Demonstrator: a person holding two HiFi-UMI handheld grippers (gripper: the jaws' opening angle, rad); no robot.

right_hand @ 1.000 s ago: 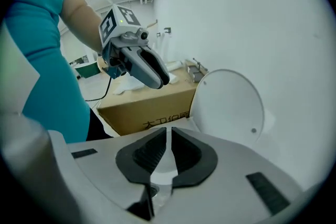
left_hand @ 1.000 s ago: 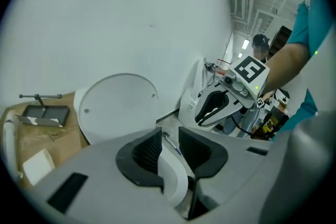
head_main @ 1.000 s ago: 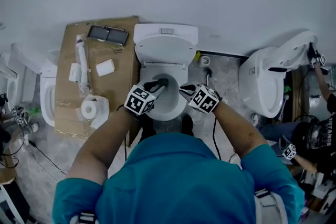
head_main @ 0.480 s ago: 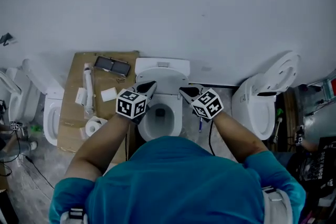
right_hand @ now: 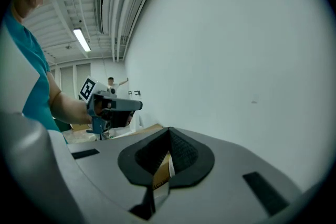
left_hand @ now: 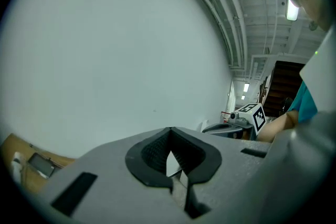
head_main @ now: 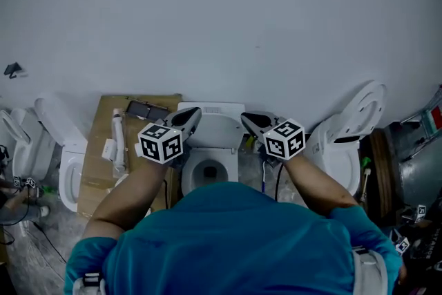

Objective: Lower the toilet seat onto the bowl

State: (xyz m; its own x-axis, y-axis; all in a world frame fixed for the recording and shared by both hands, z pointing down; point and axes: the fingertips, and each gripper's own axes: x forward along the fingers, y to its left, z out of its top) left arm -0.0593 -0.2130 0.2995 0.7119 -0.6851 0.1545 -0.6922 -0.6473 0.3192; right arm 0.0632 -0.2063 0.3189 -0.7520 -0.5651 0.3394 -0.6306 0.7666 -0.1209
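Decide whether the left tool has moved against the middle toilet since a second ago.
Yes. The left tool moved from over the toilet bowl back toward the wall.

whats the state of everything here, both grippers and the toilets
left gripper: shut, empty
right gripper: shut, empty
middle toilet: bowl uncovered, seat position unclear
right toilet lid: raised
left toilet lid: raised

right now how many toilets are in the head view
4: centre toilet before the person, right toilet with lid up, left toilet beyond the cardboard, far-left toilet cut off at the edge; others may be hidden.
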